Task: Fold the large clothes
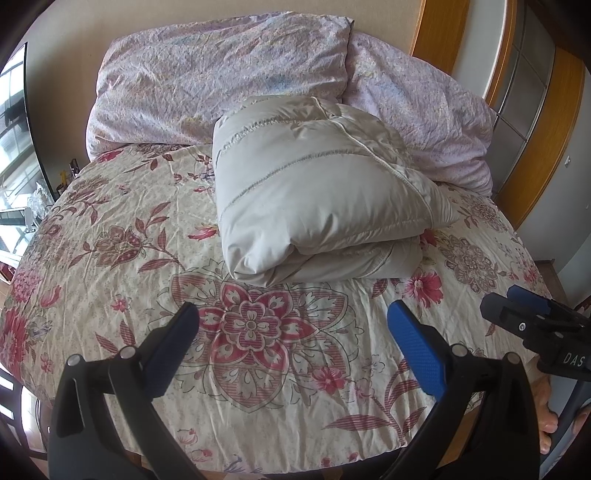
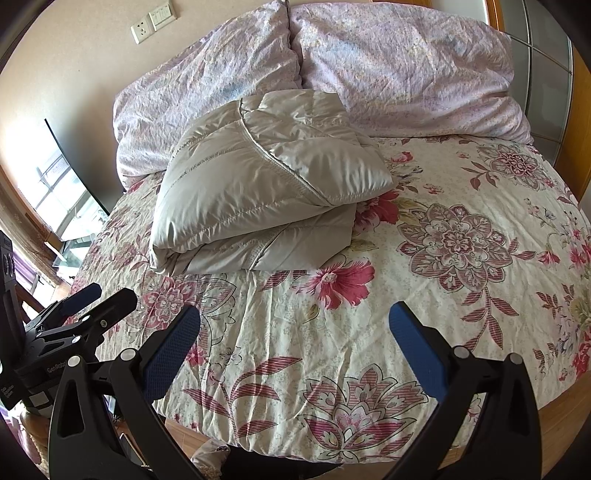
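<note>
Here: puffy quilted grey jacket folded on floral sheet; both grippers' fingers spread, empty.

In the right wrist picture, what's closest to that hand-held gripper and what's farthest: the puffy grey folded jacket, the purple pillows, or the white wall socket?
1. Puffy grey folded jacket, mid-bed, ahead and slightly left of the right hand-held gripper.
2. Pale purple crinkled pillows, at the bed's head behind the jacket.
3. White wall socket, on the wall, upper left.

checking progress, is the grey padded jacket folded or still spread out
Folded. The grey padded jacket sits as a compact stacked bundle on the floral bedsheet, its layers doubled over. Both grippers are open and clear of it.
</note>
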### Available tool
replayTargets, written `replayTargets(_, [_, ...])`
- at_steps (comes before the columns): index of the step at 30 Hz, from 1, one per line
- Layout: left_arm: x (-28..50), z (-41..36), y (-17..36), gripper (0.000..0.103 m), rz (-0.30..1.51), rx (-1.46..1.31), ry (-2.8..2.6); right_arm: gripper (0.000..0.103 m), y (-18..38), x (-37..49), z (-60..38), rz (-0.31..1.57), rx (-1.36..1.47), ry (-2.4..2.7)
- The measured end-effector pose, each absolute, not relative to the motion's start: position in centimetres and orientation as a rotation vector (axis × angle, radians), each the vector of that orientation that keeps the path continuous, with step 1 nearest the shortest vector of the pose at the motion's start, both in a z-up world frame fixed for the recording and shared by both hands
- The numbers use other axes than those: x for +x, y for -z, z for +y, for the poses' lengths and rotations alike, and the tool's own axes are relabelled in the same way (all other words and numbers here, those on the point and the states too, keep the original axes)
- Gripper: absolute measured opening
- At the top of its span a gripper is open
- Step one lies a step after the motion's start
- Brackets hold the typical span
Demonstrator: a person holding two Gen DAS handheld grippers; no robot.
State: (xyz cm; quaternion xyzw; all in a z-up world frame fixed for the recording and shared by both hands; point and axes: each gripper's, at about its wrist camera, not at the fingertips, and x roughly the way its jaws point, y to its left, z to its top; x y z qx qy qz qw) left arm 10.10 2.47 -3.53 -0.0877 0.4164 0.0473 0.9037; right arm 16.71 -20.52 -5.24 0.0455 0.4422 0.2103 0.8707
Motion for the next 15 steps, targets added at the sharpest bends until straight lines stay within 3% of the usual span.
replayTargets(15, [10.13,2.46,3.54,0.101,0.861,-0.182,-0.095,0.102,5.24,16.68,-20.48,0.924,0.095,-0.439])
